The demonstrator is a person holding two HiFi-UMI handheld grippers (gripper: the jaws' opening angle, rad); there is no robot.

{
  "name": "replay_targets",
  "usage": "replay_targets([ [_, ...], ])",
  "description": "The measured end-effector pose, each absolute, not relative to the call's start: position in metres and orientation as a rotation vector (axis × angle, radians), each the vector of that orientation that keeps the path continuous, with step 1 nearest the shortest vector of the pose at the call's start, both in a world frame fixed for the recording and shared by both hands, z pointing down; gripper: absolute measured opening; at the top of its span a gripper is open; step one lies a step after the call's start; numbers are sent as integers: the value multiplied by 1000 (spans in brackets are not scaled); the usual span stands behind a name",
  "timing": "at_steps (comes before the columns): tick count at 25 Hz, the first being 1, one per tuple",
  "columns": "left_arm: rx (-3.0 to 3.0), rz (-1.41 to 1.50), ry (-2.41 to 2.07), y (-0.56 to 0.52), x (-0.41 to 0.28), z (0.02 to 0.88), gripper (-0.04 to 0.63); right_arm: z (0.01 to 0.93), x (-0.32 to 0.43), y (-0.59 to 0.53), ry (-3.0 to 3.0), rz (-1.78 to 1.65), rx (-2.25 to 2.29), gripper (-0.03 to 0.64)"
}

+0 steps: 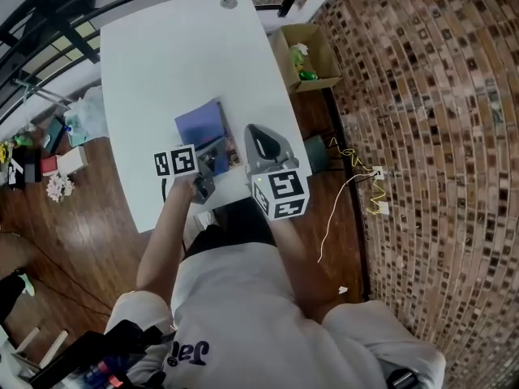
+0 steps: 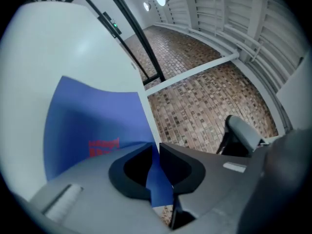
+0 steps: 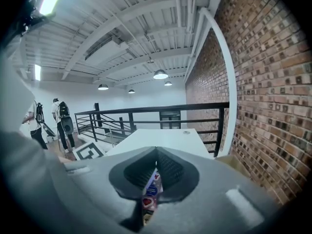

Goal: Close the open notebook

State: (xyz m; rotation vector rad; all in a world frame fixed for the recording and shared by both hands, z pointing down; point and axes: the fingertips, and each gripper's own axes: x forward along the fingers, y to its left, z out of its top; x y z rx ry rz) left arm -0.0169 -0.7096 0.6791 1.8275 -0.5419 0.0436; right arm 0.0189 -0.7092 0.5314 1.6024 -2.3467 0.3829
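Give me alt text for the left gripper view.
The left gripper pinches the edge of a blue notebook cover between its fingers; the cover, bearing red print, curves up over a white table. Beyond lies brick floor.

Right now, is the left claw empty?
No, the left claw is pinching the edge of the blue notebook cover between its jaws.

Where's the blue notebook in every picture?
Head view: the blue notebook lies on the white table, near the person's edge.
Left gripper view: its blue cover fills the lower left, pinched in the left tool.
Right gripper view: only a thin stickered edge shows, in the right tool; it is probably the same notebook.
Shared landmark: the white table.
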Motion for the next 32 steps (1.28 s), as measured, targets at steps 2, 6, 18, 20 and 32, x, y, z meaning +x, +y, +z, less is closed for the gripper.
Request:
replay_targets([
  [2, 1773, 106, -598, -708, -5, 707, 64, 533, 22, -708, -2339, 390, 1610, -9],
  [6, 1686, 240, -734, -708, 6, 732, 38, 530, 31, -707, -2332, 386, 1636, -9],
  [18, 1711, 353, -825, -715, 20, 731, 72, 524, 25, -697, -2368, 382, 1638, -9],
  [20, 1769, 323, -828, -710, 15, 715, 62, 516, 27, -695, -2376, 366, 1651, -9],
  [32, 2118, -98, -991, -661, -89, 551, 15, 460, 14, -628, -2393, 215, 1728, -9],
])
